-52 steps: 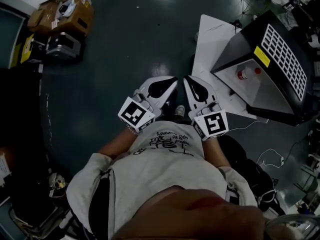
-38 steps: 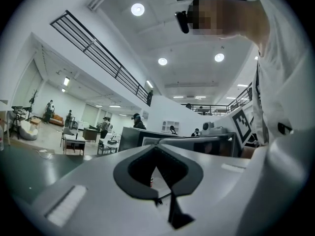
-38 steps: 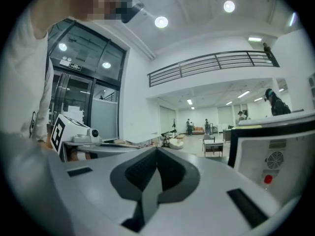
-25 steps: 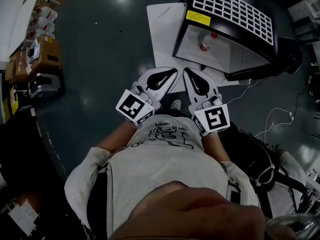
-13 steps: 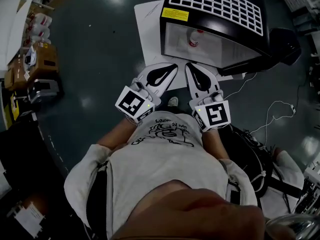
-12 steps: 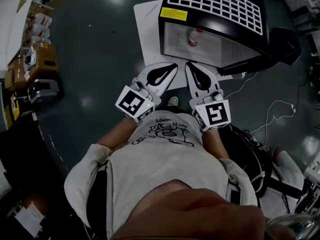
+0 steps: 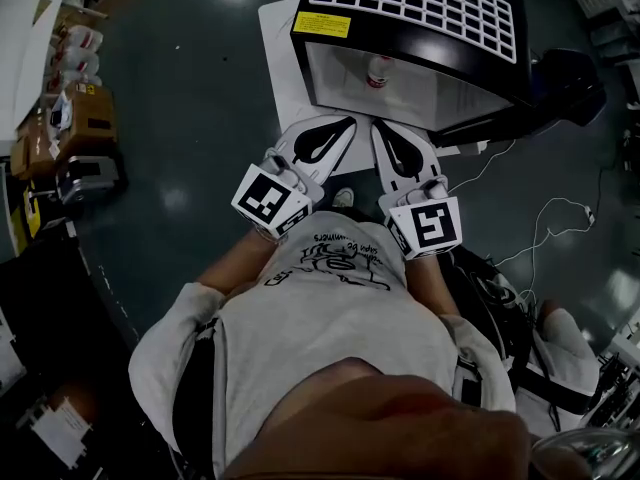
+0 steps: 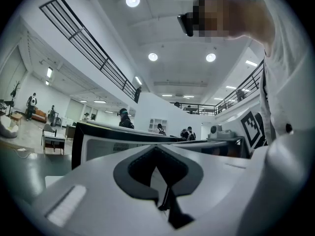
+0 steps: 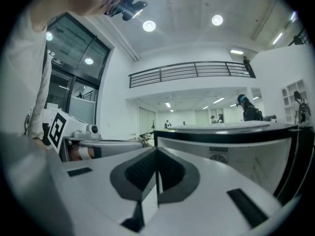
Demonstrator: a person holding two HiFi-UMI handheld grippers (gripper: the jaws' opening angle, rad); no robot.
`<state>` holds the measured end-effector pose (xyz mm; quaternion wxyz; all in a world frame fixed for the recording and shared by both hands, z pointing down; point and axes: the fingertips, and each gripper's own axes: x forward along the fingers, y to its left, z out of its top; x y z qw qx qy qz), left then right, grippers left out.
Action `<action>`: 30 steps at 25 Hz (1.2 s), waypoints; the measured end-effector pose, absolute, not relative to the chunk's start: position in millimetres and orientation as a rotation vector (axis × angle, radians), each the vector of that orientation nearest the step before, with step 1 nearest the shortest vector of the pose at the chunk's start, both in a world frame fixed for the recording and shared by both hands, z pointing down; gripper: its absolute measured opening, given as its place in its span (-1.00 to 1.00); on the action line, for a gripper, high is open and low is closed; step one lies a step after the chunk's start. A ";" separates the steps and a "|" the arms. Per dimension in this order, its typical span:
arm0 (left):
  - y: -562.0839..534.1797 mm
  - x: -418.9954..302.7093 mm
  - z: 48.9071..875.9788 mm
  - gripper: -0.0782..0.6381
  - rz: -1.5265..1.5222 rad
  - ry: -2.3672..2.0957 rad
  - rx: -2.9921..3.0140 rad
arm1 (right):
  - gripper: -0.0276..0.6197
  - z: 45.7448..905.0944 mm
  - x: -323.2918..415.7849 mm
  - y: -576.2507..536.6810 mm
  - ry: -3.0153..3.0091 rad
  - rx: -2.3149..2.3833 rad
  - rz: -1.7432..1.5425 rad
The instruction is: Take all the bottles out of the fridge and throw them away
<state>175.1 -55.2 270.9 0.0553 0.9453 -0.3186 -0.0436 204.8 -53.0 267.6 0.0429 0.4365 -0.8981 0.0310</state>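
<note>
Item 1. Fridge [image 7: 470, 78]: small, black-cased, with a pale front. It stands on the dark floor [image 7: 200, 98] at the far middle of the head view. A white grid [image 7: 410, 3] covers its top and a yellow label [image 7: 322, 25] sits at its near left corner. A white sheet [image 7: 278, 58] lies under it and juts out to the left.

Item 2. Bottle [image 7: 378, 70]: one, upright, with a red band. It is inside the fridge, showing through the pale front towards its left half.

Item 3. Left gripper [image 7: 345, 124]: white, held level in front of the person's chest, tip just short of the fridge front. Its own view shows the dark pads pressed together, with nothing between them. Its marker cube [image 7: 268, 200] sits at the near end.

Item 4. Right gripper [image 7: 382, 130]: just beside the left one, pointing the same way. Its jaws are fully closed along a thin seam and empty. Its second marker cube [image 7: 425, 226] is at the near end.

Item 5. Person: grey printed shirt [image 7: 330, 308], seen from above, facing the fridge.

Item 6. Cardboard boxes [image 7: 75, 118]: clustered at the far left, well apart from the fridge.

Item 7. Cables [image 7: 540, 233]: loose white leads on the floor at the right, near the fridge's right side.

Item 8. Background in both gripper views: a bright hall with ceiling lights, balcony railings and distant people beyond the fridge.
</note>
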 end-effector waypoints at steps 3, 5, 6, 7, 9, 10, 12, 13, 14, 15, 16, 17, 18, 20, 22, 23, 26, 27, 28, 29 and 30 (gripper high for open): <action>-57.5 179.2 272.5 -0.76 -0.117 -0.947 2.878 | -0.89 270.9 209.0 -56.5 -2.732 1.356 0.106; -60.3 180.8 275.0 -0.76 -0.102 -0.927 2.884 | -0.89 272.1 209.6 -59.2 -2.723 1.369 0.106; -62.3 181.2 276.4 -0.76 -0.096 -0.920 2.887 | -0.89 272.5 210.0 -60.9 -2.717 1.377 0.104; -64.6 181.4 277.8 -0.76 -0.091 -0.915 2.890 | -0.89 273.2 210.5 -62.5 -2.711 1.386 0.101; -69.3 181.3 280.6 -0.76 -0.085 -0.915 2.893 | -0.89 275.5 212.4 -65.3 -2.694 1.408 0.100; -71.8 181.1 281.7 -0.76 -0.085 -0.918 2.894 | -0.89 276.8 213.7 -66.7 -2.686 1.419 0.100; -77.2 180.5 283.4 -0.76 -0.087 -0.920 2.901 | -0.89 279.3 215.8 -70.6 -2.671 1.436 0.097; -80.1 180.0 284.6 -0.76 -0.088 -0.919 2.904 | -0.88 280.9 216.5 -73.1 -2.663 1.441 0.091; -83.0 179.4 286.1 -0.76 -0.090 -0.917 2.903 | -0.88 283.3 217.3 -75.8 -2.656 1.447 0.085; -85.5 178.9 287.8 -0.76 -0.091 -0.914 2.902 | -0.88 286.5 218.1 -78.3 -2.649 1.454 0.085; -87.8 178.6 289.7 -0.76 -0.089 -0.910 2.902 | -0.88 290.1 218.7 -80.6 -2.641 1.460 0.090; -89.9 178.5 291.5 -0.76 -0.085 -0.907 2.901 | -0.88 293.8 219.4 -82.6 -2.633 1.465 0.099; -92.1 178.7 293.3 -0.76 -0.079 -0.906 2.901 | -0.88 297.0 220.2 -84.8 -2.627 1.470 0.107; -96.7 179.8 296.7 -0.76 -0.065 -0.905 2.907 | -0.88 302.2 222.5 -89.7 -2.618 1.484 0.115; -101.2 180.4 300.8 -0.76 -0.060 -0.905 2.911 | -0.88 306.0 224.4 -95.2 -2.608 1.496 0.112; -103.5 180.4 302.9 -0.76 -0.061 -0.908 2.910 | -0.88 307.7 225.2 -97.9 -2.604 1.499 0.108; -110.7 182.5 308.8 -0.76 -0.059 -0.909 2.910 | -0.88 314.3 227.4 -104.7 -2.595 1.502 0.108; -113.0 183.7 310.9 -0.76 -0.057 -0.908 2.911 | -0.88 317.0 228.0 -106.7 -2.593 1.501 0.110; -115.4 184.9 313.3 -0.76 -0.055 -0.907 2.912 | -0.88 320.2 228.6 -108.8 -2.591 1.499 0.112; -117.9 186.0 316.0 -0.76 -0.053 -0.908 2.913 | -0.88 323.5 229.1 -111.2 -2.588 1.497 0.115; -120.3 186.8 319.0 -0.76 -0.052 -0.909 2.914 | -0.87 326.9 229.5 -113.9 -2.585 1.496 0.118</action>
